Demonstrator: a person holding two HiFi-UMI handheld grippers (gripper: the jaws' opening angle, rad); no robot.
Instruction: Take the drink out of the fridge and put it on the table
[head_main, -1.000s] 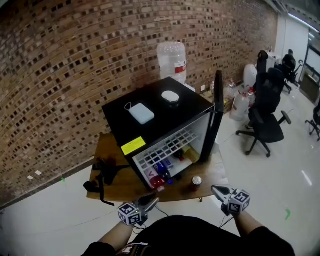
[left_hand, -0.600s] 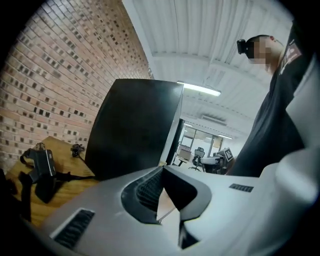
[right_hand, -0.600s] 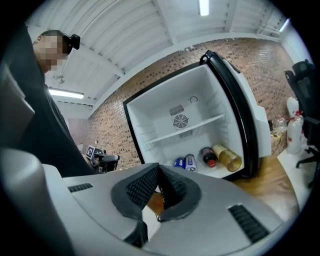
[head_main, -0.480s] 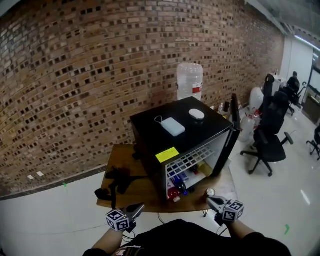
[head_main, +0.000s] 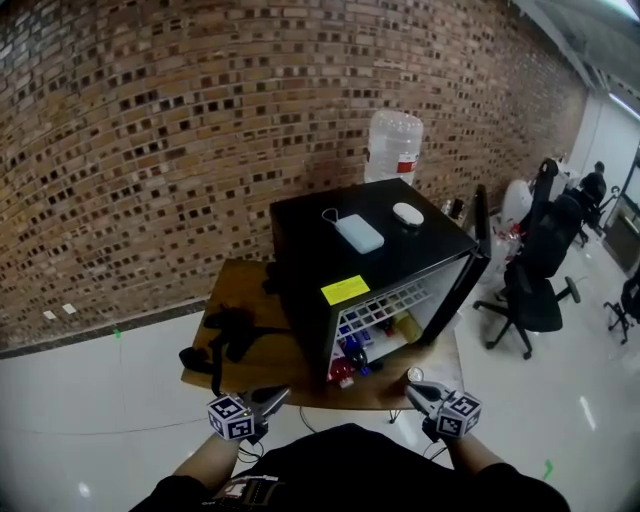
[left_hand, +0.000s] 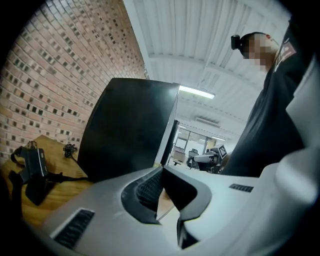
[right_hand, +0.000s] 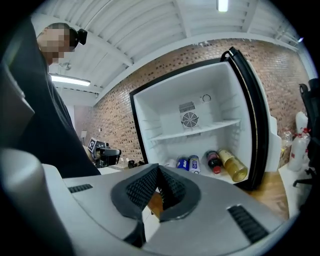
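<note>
A black mini fridge (head_main: 330, 240) stands on the wooden table (head_main: 250, 355) with its door (head_main: 470, 275) swung open to the right. On its floor lie two blue cans (right_hand: 192, 163), a dark bottle with a red cap (right_hand: 213, 161) and a yellow bottle (right_hand: 233, 165). One can (head_main: 414, 375) stands on the table just in front of the fridge. My left gripper (head_main: 270, 400) (left_hand: 161, 172) is held low before the table's front edge, shut and empty. My right gripper (head_main: 418, 393) (right_hand: 157, 170) is also shut and empty, its tip close to the can on the table.
A black strapped device (head_main: 225, 335) lies on the table's left part. On the fridge top rest a white power bank (head_main: 359, 233) and a white mouse (head_main: 407, 213). Behind are a water jug (head_main: 393, 145) and the brick wall; office chairs (head_main: 535, 290) stand at the right.
The head view has pulled back and swung, so the fridge looks smaller and sits further right. Both grippers stay low in front of the table edge.
</note>
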